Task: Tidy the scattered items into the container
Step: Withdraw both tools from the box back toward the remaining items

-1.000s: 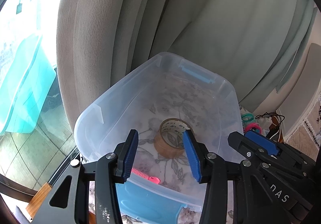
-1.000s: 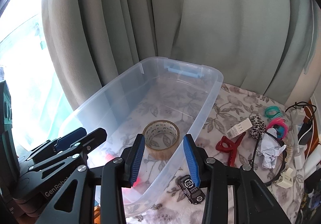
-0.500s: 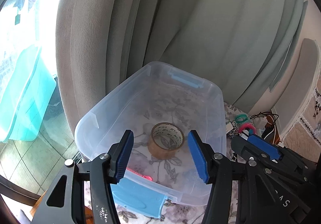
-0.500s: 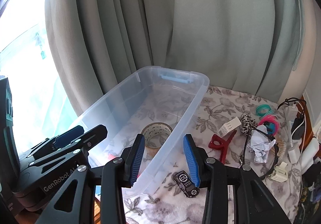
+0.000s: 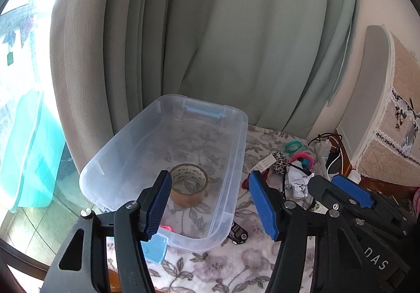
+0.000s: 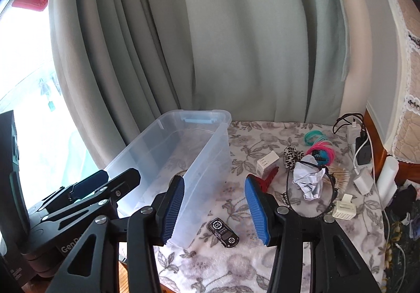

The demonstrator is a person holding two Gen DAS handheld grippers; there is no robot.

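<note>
A clear plastic bin (image 5: pixel 240 151) with blue latches stands on the floral cloth and holds a brown tape roll (image 5: pixel 189 182) and a pink comb (image 5: pixel 165 228). My left gripper (image 5: pixel 209 174) hovers above the bin's near end, its jaws opening with nothing between them. My right gripper (image 6: pixel 214 178) hangs over the bin's (image 6: pixel 210 161) right wall, jaws also opening and empty. A black toy car (image 6: pixel 223 232) lies just beyond its fingers. Further right are a red hair clip (image 6: pixel 267 177), a small white box (image 6: pixel 267 161), a leopard scrunchie (image 6: pixel 291 155) and crumpled paper (image 6: pixel 308 182).
Teal and pink bands (image 6: pixel 319 144), a black headband (image 6: pixel 288 198), a white claw clip (image 6: pixel 345 207) and toothpicks (image 6: pixel 338 177) lie at the right. Chargers and cables (image 6: pixel 363 151) crowd the far right edge. A grey-green curtain (image 6: pixel 236 43) hangs close behind the bin.
Both grippers have drawn back and risen from the bin, and their jaws stand wider. More of the cloth and the scattered items now shows. The tape roll has stayed in the bin.
</note>
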